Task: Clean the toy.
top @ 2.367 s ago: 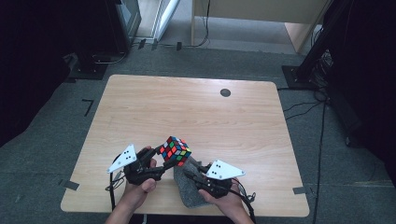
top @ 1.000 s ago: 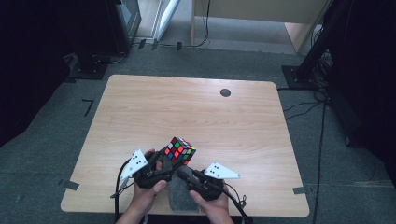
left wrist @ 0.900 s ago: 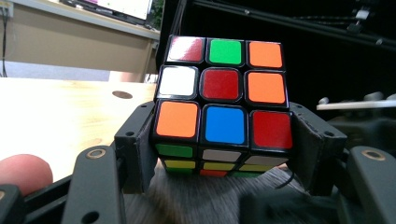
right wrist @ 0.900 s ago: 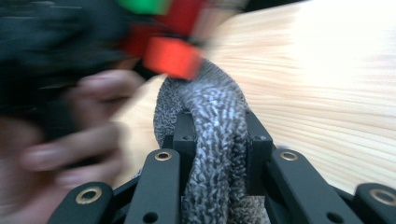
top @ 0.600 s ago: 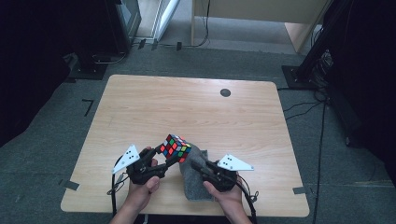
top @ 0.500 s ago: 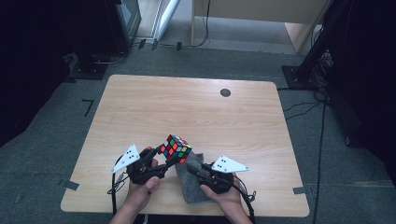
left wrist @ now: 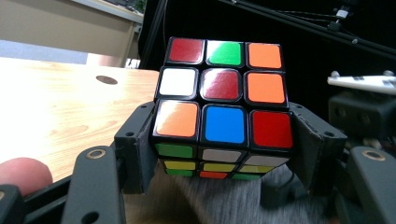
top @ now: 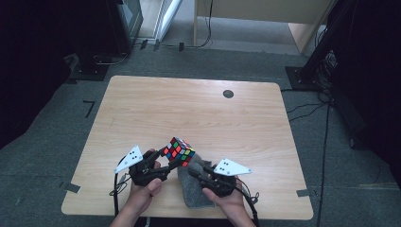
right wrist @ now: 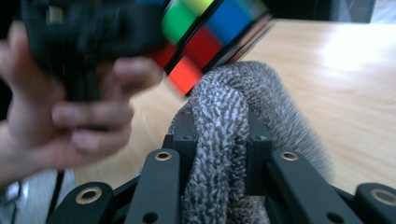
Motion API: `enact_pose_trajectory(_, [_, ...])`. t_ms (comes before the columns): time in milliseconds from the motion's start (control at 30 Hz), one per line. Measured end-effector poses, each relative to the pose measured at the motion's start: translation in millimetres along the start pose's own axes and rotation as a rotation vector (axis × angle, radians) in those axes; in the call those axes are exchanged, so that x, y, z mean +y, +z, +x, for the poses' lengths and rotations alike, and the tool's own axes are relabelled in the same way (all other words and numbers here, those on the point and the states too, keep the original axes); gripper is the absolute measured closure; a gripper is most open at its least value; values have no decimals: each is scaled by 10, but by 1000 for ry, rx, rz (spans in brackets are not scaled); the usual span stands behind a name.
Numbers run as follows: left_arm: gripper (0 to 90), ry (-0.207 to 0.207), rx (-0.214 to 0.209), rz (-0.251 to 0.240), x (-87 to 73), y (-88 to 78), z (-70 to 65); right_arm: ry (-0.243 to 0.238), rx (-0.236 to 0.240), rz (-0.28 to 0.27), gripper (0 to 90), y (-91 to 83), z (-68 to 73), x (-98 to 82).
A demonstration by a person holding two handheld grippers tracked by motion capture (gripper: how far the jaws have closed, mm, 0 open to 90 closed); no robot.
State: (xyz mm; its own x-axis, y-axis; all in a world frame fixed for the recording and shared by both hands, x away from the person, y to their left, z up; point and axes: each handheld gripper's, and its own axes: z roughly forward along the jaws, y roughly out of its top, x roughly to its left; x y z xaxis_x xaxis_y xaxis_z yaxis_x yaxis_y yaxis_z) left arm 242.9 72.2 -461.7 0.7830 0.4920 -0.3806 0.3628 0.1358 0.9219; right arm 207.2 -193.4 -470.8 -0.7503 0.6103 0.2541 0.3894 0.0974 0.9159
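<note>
Jaws of the left gripper clamp a scrambled cube by its lower layers, one pad on either side, and hold it up off the table near the front edge. Jaws of the right gripper pinch a bunched fold of grey cloth, whose raised end sits just under the cube, though I cannot tell whether the two touch. Seen from above, the cube hangs between both hands, over the cloth lying on the table.
</note>
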Motion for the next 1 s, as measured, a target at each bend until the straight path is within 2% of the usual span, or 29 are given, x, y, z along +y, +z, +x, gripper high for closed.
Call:
enact_pose_trajectory(33, [345,-3,-2,0,1,-4,7,-11,-4,6,731,22,16,-9])
enact_pose_trajectory(100, [345,-5,-4,-2,3,-8,10,-7,-24,-23,732,-17,-3,13])
enact_pose_trajectory(200, [345,-1,-10,9,-6,0,12,53,-60,-129,733,-200,-119,93])
enact_pose_trajectory(267, [345,5,-15,13,-13,12,7,63,-75,-165,733,-284,-176,129])
enact_pose_trajectory(367, [345,3,-26,14,-16,20,1,62,-54,-128,733,-237,-165,106])
enact_pose_trajectory(433, [345,-6,-36,9,-8,10,8,58,-10,-77,733,-127,-114,51])
enact_pose_trajectory(467, [345,-7,-34,5,-4,4,12,47,14,-54,732,-75,-81,25])
enact_pose_trajectory(533, [345,-5,-40,1,6,-15,31,9,16,-34,732,-32,-26,8])
enact_pose_trajectory(567, [345,1,-46,6,16,-28,48,6,13,-40,732,-44,-28,18])
enact_pose_trajectory(600, [345,6,-51,10,23,-32,59,20,-2,-74,733,-92,-55,44])
enact_pose_trajectory(633, [345,7,-72,24,34,-35,81,46,-5,-103,734,-133,-82,62])
enact_pose_trajectory(667, [345,8,-112,48,46,-40,114,88,-10,-142,734,-192,-124,87])
enact_pose_trajectory(700, [345,21,-123,60,48,-45,123,113,-24,-183,734,-255,-163,116])
enact_pose_trajectory(800, [345,116,-107,121,45,-38,106,96,-54,-213,734,-335,-165,166])
enact_pose_trajectory(867, [345,191,-96,172,30,-11,59,93,-36,-228,733,-350,-139,193])
enact_pose_trajectory(933, [345,263,-86,221,6,28,-6,89,4,-239,732,-352,-105,216])
enact_pose_trajectory(1000, [345,311,-84,257,-23,70,-65,77,39,-235,732,-342,-75,230])
